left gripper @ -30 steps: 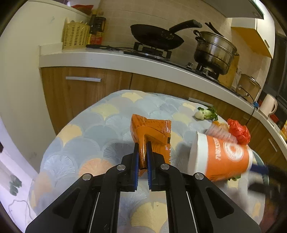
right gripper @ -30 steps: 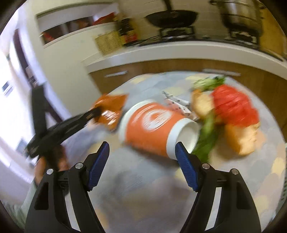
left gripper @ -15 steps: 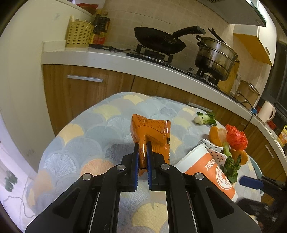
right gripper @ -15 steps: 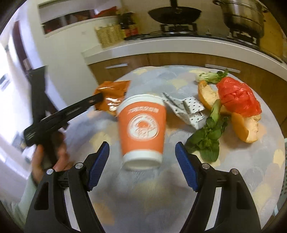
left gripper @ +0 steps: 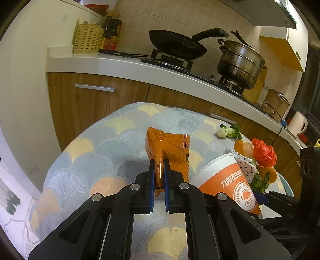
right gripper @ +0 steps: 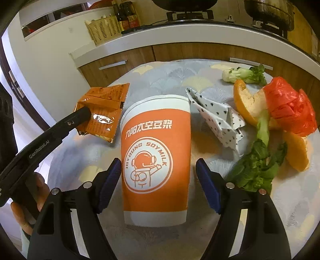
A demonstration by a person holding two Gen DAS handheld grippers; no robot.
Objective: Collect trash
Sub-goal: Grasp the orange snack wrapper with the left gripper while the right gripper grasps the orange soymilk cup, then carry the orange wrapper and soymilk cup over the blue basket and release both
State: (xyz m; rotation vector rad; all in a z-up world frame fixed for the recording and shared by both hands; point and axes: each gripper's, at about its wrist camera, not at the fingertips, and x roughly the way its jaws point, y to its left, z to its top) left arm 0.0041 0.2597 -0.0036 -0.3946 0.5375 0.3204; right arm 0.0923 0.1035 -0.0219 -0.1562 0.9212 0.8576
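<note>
Two hand-held grippers busy | left hand-held gripper (left gripper: 159, 170) pinched tight on orange wrapper (left gripper: 168, 148), ready for binning | right hand-held gripper (right gripper: 159, 176) spread wide astride upright soy-milk cup (right gripper: 156, 152) on table (right gripper: 290, 226), pads apart from it, likely to hold it steady

Black claw (right gripper: 159, 176), blue pads (right gripper: 206, 186), silver screws.

Domestic kitchen: gas hob (left gripper: 170, 61) carrying frying pan (left gripper: 176, 44) and steel pot (left gripper: 240, 64), wooden cabinets (left gripper: 96, 100), tiled wall (left gripper: 160, 18).
</note>
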